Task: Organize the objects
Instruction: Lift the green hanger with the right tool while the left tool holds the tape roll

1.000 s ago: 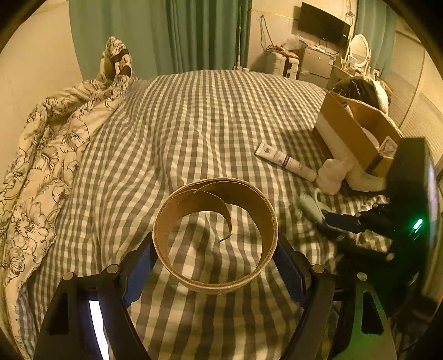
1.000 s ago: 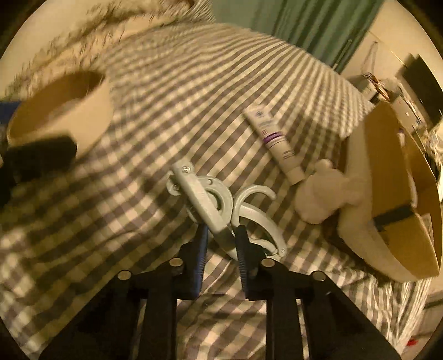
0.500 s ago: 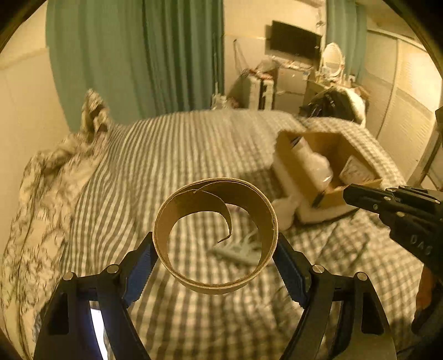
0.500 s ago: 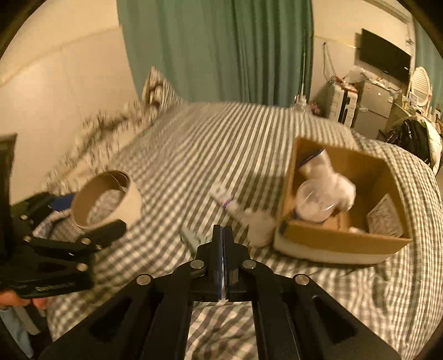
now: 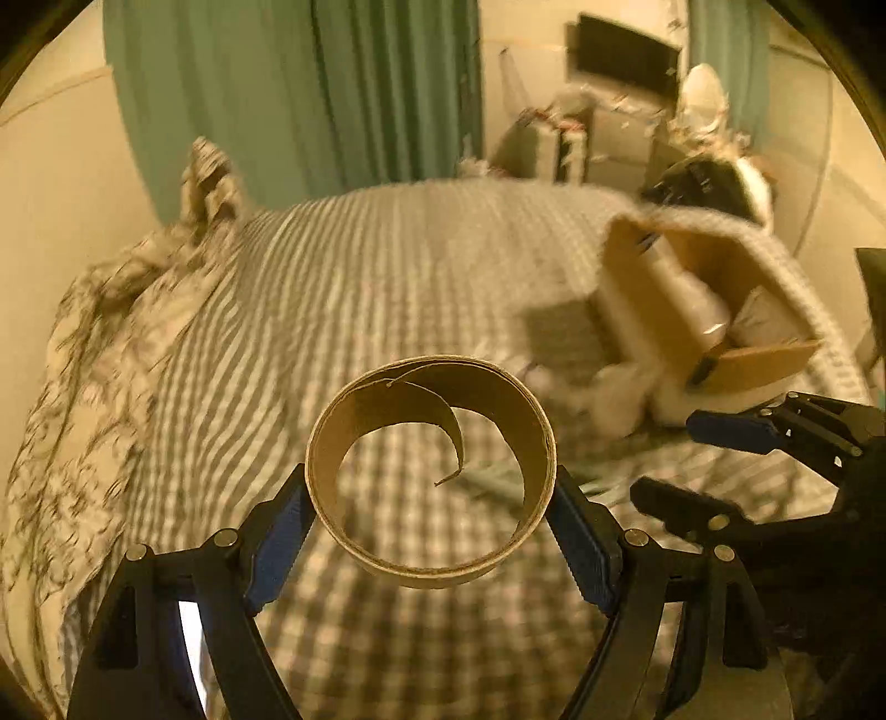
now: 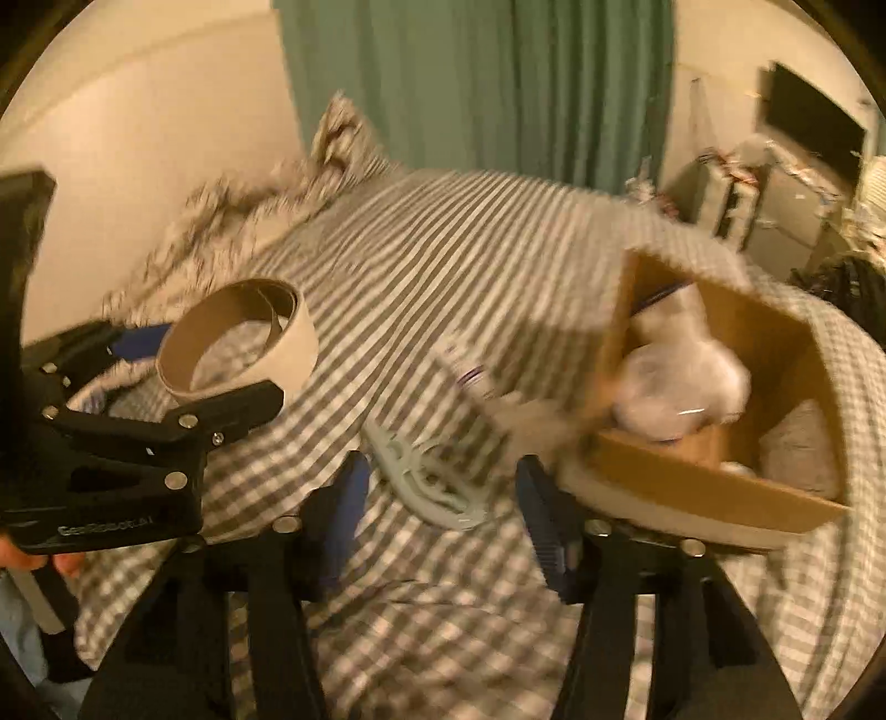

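My left gripper (image 5: pixel 429 520) is shut on a brown cardboard tape ring (image 5: pixel 432 565) and holds it above the checked bed; the ring also shows in the right wrist view (image 6: pixel 238 343). My right gripper (image 6: pixel 440 498) is open and empty, above a grey plastic clip (image 6: pixel 429 476) lying on the bed. A white tube (image 6: pixel 470 371) lies beyond the clip. An open cardboard box (image 6: pixel 703 482) with white items inside sits at the right, also in the left wrist view (image 5: pixel 758 360). The right gripper shows in the left wrist view (image 5: pixel 692 459).
A floral duvet (image 5: pixel 94 387) is bunched along the bed's left side. Green curtains (image 6: pixel 498 83), a TV (image 5: pixel 626 50) and cluttered furniture stand beyond the bed. A white soft item (image 5: pixel 620 399) lies against the box.
My right gripper let go of the grey clip, lifted, and has now opened its jaws wide above it. My left gripper rose with the ring still held.
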Action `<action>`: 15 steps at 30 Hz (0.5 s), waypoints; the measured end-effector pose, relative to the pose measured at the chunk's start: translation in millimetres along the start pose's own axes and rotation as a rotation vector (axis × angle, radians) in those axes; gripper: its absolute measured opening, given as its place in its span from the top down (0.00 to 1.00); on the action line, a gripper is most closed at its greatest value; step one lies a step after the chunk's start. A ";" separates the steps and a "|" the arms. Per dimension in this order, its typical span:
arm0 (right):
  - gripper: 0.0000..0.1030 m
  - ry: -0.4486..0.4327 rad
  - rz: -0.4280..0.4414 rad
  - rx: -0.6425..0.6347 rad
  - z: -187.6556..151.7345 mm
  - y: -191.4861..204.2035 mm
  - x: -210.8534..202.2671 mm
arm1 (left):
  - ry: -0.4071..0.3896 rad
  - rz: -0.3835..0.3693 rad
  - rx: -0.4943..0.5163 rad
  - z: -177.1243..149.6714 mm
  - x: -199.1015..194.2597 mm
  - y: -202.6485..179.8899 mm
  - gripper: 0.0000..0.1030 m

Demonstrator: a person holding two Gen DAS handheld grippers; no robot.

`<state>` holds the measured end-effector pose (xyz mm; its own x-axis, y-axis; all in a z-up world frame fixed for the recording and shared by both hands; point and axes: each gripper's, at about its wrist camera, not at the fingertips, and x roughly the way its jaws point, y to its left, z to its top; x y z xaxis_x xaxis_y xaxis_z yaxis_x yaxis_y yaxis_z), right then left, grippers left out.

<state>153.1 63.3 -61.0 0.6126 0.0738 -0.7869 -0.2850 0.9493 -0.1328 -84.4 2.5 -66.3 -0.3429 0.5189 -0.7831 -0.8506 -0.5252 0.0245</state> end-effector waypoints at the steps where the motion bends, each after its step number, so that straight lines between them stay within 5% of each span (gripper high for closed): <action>1: 0.46 0.044 -0.007 -0.024 -0.5 4.7 17.5 | 0.011 0.016 -0.003 -3.3 5.3 4.4 0.19; 5: 0.46 0.210 -0.022 -0.083 -3.2 13.9 73.0 | 0.051 0.040 -0.038 -16.1 26.0 20.2 0.19; 15: 0.41 0.340 -0.019 -0.029 -1.2 2.0 134.9 | 0.072 0.043 -0.006 -20.1 41.3 26.3 0.19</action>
<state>234.3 74.8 -168.2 0.3387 -0.0541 -0.9393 -0.3001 0.9400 -0.1624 -112.9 -3.4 -110.4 -0.3491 0.4463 -0.8239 -0.8336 -0.5497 0.0555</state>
